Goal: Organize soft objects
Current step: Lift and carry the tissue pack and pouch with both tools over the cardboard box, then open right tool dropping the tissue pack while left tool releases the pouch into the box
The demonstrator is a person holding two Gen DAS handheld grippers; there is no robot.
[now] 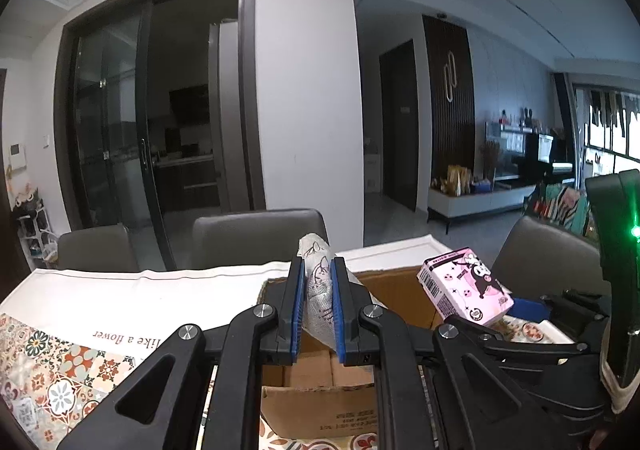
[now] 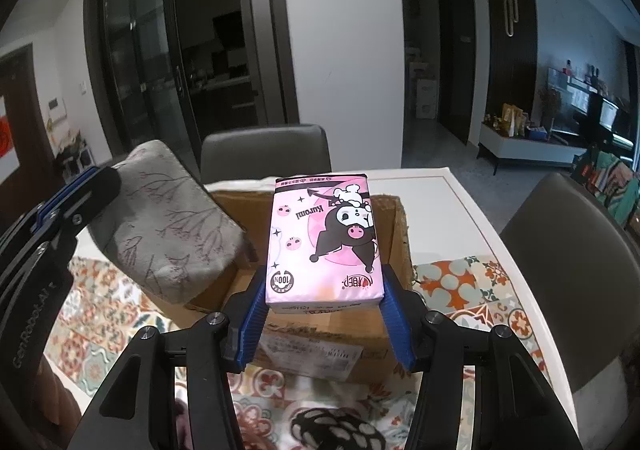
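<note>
A grey floral-printed pouch (image 2: 168, 226) hung at frame left while a pink cartoon tissue pack (image 2: 324, 242) sat centre, both above an open cardboard box (image 2: 400, 246).

- The cardboard box's (image 2: 396, 234) floor is mostly hidden behind the pink tissue pack (image 2: 324, 238) and grey pouch (image 2: 168, 226).
- A black-and-white patterned object (image 2: 336, 430) is cut off by the bottom edge.
- Small print on the box label (image 2: 316, 354) is unreadable.

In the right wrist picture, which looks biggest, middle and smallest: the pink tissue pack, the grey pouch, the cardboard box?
1. cardboard box, though partly hidden.
2. and 3. grey pouch and pink tissue pack look alike; both are near the camera, so no ranking.
</note>
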